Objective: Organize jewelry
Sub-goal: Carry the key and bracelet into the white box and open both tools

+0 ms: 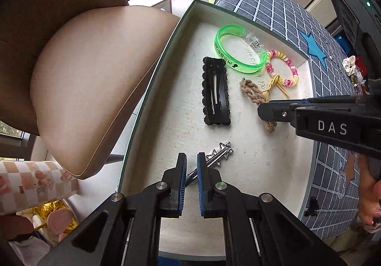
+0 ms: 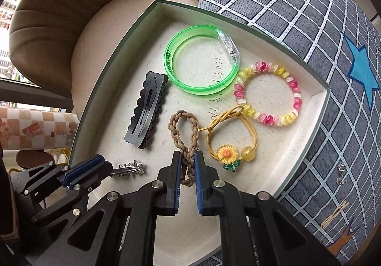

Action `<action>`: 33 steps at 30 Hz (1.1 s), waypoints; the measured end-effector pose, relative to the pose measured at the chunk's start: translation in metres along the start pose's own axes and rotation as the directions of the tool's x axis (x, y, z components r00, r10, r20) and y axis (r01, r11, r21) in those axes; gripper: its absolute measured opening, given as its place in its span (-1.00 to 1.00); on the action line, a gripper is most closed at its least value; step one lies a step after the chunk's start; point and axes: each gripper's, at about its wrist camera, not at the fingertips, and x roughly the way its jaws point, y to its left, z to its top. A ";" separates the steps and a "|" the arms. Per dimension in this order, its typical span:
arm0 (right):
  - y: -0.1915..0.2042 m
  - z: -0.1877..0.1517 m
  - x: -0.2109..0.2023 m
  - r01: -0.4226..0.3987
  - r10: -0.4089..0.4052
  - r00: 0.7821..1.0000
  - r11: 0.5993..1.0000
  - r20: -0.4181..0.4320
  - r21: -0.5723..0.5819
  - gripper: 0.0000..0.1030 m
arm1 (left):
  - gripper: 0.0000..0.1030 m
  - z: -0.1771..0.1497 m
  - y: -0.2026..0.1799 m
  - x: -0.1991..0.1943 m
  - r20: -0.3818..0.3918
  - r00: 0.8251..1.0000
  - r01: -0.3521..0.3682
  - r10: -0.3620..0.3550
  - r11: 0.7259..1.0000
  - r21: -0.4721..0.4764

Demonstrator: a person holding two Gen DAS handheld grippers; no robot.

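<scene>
Black left gripper point(image 1: 189, 172), right gripper point(image 2: 188, 170): blue pads, silver screws, "DAS".

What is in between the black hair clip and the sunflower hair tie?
The brown braided hair tie lies between the black hair clip and the sunflower hair tie. The right wrist view shows it, with the right gripper fingers around it.
</scene>
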 end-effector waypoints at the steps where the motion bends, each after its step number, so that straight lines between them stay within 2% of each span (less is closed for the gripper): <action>1: 0.001 0.002 0.002 0.003 -0.003 1.000 1.000 -0.001 0.000 -0.78 | -0.68 -0.001 -0.001 0.001 0.000 1.000 -0.012 0.012 1.000 0.006; 10: 0.008 0.006 0.013 0.006 -0.006 1.000 1.000 -0.017 0.007 -0.76 | -0.68 -0.005 -0.012 0.003 -0.013 0.998 -0.067 0.067 0.997 0.041; 14: 0.008 0.010 0.014 -0.020 0.021 0.999 0.999 -0.038 0.027 -0.71 | -0.68 -0.003 -0.012 -0.001 -0.020 0.996 -0.090 0.091 0.995 0.045; 16: 0.007 0.012 0.012 -0.027 0.029 0.999 0.999 -0.038 0.038 -0.54 | -0.68 -0.004 -0.013 -0.006 -0.015 0.994 -0.106 0.106 0.993 0.051; 18: 0.001 0.010 0.004 -0.044 0.045 0.999 0.998 -0.021 0.046 -0.06 | -0.68 -0.005 -0.014 -0.010 -0.016 0.993 -0.119 0.120 0.991 0.057; 19: -0.001 0.010 -0.002 -0.055 0.056 0.998 0.997 -0.011 0.050 0.01 | -0.68 -0.005 -0.014 -0.011 -0.020 0.992 -0.121 0.123 0.991 0.059; 25: -0.010 0.008 -0.027 -0.092 0.089 0.995 0.993 0.040 0.080 0.15 | -0.68 -0.003 -0.022 -0.024 -0.017 0.991 -0.130 0.132 0.988 0.086; 31: -0.036 -0.002 -0.057 -0.108 0.098 0.992 0.986 0.084 0.128 0.17 | -0.68 0.002 -0.033 -0.035 -0.022 0.991 -0.130 0.133 0.984 0.125; 32: -0.043 -0.005 -0.062 -0.109 0.097 0.991 0.985 0.090 0.135 0.17 | -0.64 0.003 -0.035 -0.036 -0.026 0.990 -0.131 0.136 0.982 0.136; 33: -0.053 -0.007 -0.068 -0.110 0.097 0.991 0.983 0.096 0.144 0.17 | -0.05 0.004 -0.038 -0.036 -0.030 0.990 -0.134 0.140 0.980 0.147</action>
